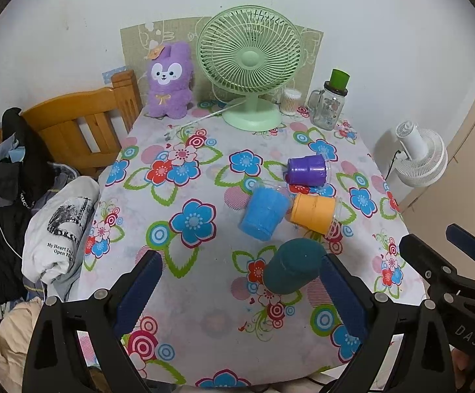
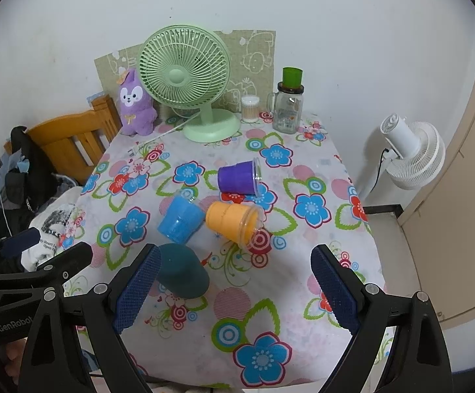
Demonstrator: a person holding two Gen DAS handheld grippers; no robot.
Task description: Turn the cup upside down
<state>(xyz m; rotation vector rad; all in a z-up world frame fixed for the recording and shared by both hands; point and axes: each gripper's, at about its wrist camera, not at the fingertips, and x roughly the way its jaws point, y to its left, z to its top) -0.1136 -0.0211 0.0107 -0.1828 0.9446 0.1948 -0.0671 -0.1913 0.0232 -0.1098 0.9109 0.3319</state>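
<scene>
A table under a flowered cloth stands against a white wall, with a bed and heaped clothes to its left. The left gripper hangs spread wide above the near edge, holding nothing; its right pad sits just beside a dark teal cup, which stands base-up on the cloth — apparently already inverted. The right gripper is likewise spread and empty, the same teal cup just beside its left pad. Beyond lie three more cups, all on their sides: a blue cup touching an orange cup, and a purple cup close behind them, mouth toward the right. At the back stand a green desk fan, a purple plush toy, a tub of cotton swabs and a glass mug jar; a white fan stands off the table at right. Judgement: one cup appears done, three remain — each must be gripped, lifted and set down mouth-first. Neither gripper has yet closed on the next one.
</scene>
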